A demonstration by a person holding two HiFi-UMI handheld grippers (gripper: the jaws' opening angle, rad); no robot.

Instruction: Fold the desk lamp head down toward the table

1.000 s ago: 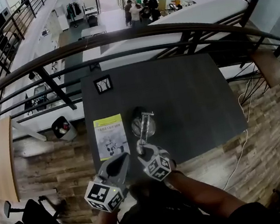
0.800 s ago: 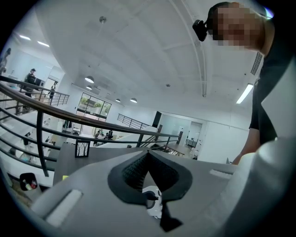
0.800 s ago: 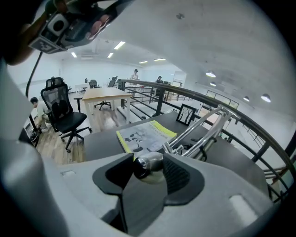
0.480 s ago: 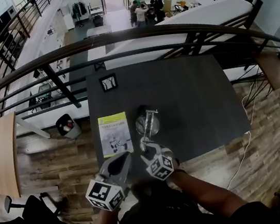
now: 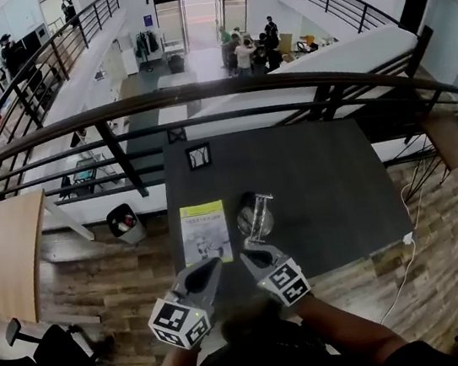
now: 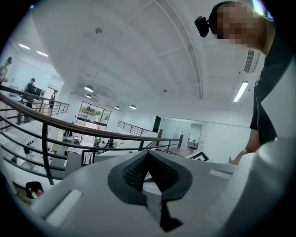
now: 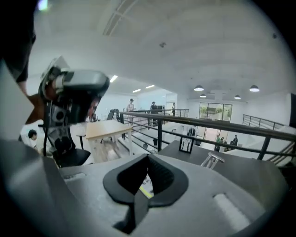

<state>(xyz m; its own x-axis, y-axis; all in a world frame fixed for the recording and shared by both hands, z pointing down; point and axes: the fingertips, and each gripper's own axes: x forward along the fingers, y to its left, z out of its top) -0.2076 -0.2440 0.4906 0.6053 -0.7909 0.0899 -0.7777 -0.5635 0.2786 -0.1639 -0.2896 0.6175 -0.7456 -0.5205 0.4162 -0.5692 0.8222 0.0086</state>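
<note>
On the counter [image 5: 330,171], the booklet [image 5: 205,233] lies flat at the near left, and the desk lamp [image 5: 255,215] sits just to its right. From above, the lamp's head and round base read as one stacked disc, with the metal arm lying low across it. The right gripper view shows the same arm close to the counter top, not standing tall. I'd judge the fold done or very nearly done, though no view shows clearly whether the head has reached the counter. Nothing of yours is on the lamp, so what is left looks like no more than checking that the head is fully down.

Your left gripper [image 5: 210,266] hangs over the near edge of the counter, by the booklet's near end. It points about level toward the far railing [image 5: 199,97], and its jaws are pressed together with nothing between them. Your right gripper [image 5: 251,257] is just to the right of it, on the near side of the lamp and clear of it. It tips a little down toward the counter, and its jaws are also closed tight on nothing. The two grippers sit side by side, close together.
</note>
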